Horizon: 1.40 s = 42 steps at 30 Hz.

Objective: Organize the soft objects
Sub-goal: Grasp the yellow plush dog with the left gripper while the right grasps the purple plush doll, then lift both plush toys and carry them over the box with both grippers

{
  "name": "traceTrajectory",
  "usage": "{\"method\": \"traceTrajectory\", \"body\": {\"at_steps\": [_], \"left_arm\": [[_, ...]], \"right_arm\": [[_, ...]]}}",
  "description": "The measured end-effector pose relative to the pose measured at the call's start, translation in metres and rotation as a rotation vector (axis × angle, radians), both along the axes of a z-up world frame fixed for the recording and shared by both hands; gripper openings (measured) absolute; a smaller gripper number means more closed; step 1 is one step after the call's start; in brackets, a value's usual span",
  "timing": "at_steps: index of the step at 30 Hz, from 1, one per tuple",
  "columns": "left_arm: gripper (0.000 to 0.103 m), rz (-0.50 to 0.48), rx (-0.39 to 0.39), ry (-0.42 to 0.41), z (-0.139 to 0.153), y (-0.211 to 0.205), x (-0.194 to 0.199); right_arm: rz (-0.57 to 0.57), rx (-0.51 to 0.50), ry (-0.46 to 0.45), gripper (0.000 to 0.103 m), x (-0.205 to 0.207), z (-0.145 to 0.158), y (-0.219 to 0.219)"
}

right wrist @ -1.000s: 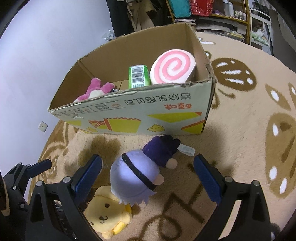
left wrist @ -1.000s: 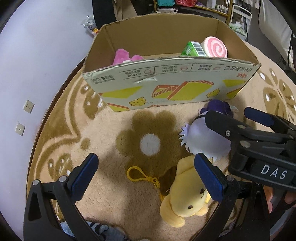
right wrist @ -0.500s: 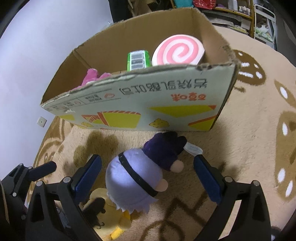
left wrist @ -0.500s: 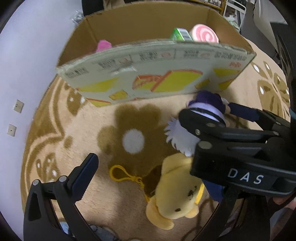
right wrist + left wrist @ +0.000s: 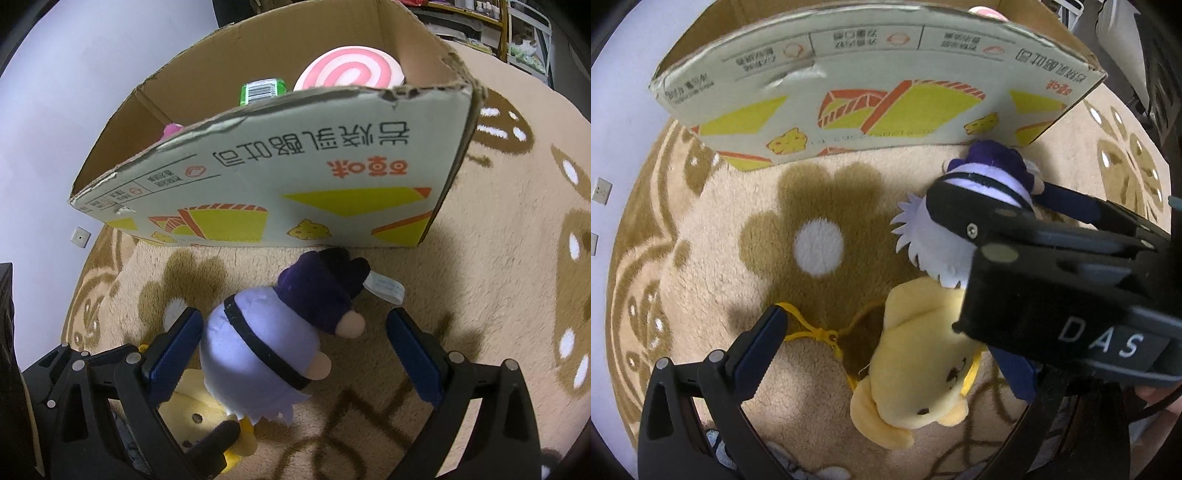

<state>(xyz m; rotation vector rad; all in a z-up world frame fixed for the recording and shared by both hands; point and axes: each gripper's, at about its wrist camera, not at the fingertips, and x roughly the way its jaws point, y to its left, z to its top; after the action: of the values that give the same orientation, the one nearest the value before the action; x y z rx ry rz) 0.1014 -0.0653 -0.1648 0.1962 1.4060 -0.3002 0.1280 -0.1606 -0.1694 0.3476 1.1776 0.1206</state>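
my right gripper (image 5: 295,354) is spread wide around the lavender plush doll (image 5: 258,354); the left pad sits just beside its head, the right pad stays apart. the doll lies on the beige rug (image 5: 498,295), close to the printed front wall of the cardboard box (image 5: 295,184). my left gripper (image 5: 886,350) is also wide, straddling the yellow plush dog (image 5: 919,354), which touches the doll's spiky hair.

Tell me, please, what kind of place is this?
Probably a room in a home, on the floor. A fluffy beige rug with brown flowers, wall sockets low on the wall, and cluttered shelves behind the cardboard box suggest this.
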Motion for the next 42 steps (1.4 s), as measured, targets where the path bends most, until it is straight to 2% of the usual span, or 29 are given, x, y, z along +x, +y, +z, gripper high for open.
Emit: {"method": "traceTrajectory", "body": {"at_steps": [3,5,6,7,9,11,13,17,22,26,32,37,42], "left_arm": [[0.102,0.008,0.004,0.012,-0.004,0.007,-0.003],[0.096,0.010,-0.011,0.028,-0.006,0.009,-0.004],[0.091,0.011,-0.025,0.045,-0.008,0.010,-0.004],[0.091,0.014,-0.032,0.057,-0.010,0.010,-0.005],[0.090,0.006,-0.022,0.051,-0.010,0.009,-0.007],[0.086,0.006,-0.030,0.053,-0.009,0.009,-0.008],[0.076,0.002,-0.043,0.053,-0.009,0.008,-0.009],[0.058,-0.019,-0.056,0.038,-0.006,0.004,-0.013],[0.045,-0.035,-0.042,0.000,0.001,-0.006,-0.018],[0.042,-0.034,-0.046,-0.031,0.010,-0.003,-0.020],[0.041,-0.005,-0.028,-0.128,0.036,0.003,-0.031],[0.041,0.038,-0.022,-0.184,0.049,0.026,-0.017],[0.041,0.063,-0.008,-0.258,0.070,0.030,-0.015]], "right_arm": [[0.009,-0.005,0.003,0.103,0.001,-0.002,0.001],[0.015,-0.007,0.002,0.103,0.002,-0.003,0.003],[0.022,-0.006,0.003,0.101,0.003,-0.004,0.005],[0.032,-0.001,0.005,0.096,0.004,-0.005,0.007],[0.047,0.001,0.005,0.094,0.005,-0.006,0.012],[0.058,0.003,-0.002,0.085,0.005,-0.006,0.015],[0.069,0.041,-0.005,0.068,0.005,-0.005,0.016],[0.077,0.022,-0.011,0.060,0.002,-0.001,0.021],[0.073,-0.020,-0.031,0.058,-0.008,0.009,0.021],[0.043,-0.009,-0.050,0.058,-0.013,0.019,0.007],[0.017,-0.001,-0.069,0.058,-0.022,0.031,-0.005],[0.012,-0.008,-0.106,0.058,-0.030,0.048,-0.012],[0.022,-0.014,-0.134,0.058,-0.037,0.064,-0.016]]}}
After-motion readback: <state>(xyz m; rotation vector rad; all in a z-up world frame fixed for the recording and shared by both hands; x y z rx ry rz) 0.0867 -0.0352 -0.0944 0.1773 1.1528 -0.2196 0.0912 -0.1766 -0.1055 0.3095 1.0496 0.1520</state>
